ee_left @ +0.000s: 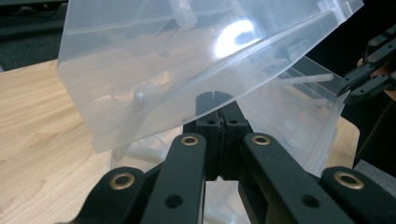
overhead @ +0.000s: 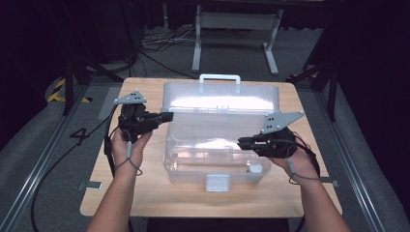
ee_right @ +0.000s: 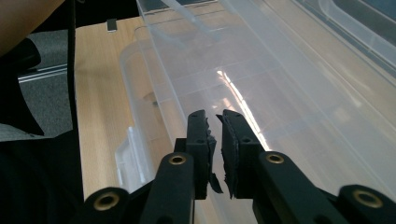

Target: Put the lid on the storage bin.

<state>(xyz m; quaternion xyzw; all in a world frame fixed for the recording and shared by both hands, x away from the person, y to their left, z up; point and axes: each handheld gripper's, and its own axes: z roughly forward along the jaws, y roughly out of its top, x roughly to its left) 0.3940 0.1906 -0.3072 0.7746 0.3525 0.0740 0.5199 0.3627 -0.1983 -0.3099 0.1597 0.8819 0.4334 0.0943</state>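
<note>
Wooden table [overhead: 145, 193], seen from above: it carries the one large item, a clear plastic box [overhead: 212, 159] set at its middle, slightly toward the far edge. I see the box's lid [overhead: 222, 99] swung up and leaning back on the far side, its white carrying handle [overhead: 220, 77] uppermost, while a white latch [overhead: 217, 182] hangs on the near wall. A small white piece [overhead: 255, 168] lies inside at the near right corner.

My left tool [overhead: 167, 116] meets the lid's left edge. In the left gripper view, this left tool [ee_left: 218, 100] has its jaws pressed together, with the lid's lower edge right at their tips; I cannot tell whether the edge is pinched between them.

My right tool [overhead: 241, 143] reaches in over the open box from the right. In the right gripper view, the right tool [ee_right: 215, 116] shows a narrow gap between its jaws, nothing held, with the box wall [ee_right: 159, 93] just beyond.
</note>
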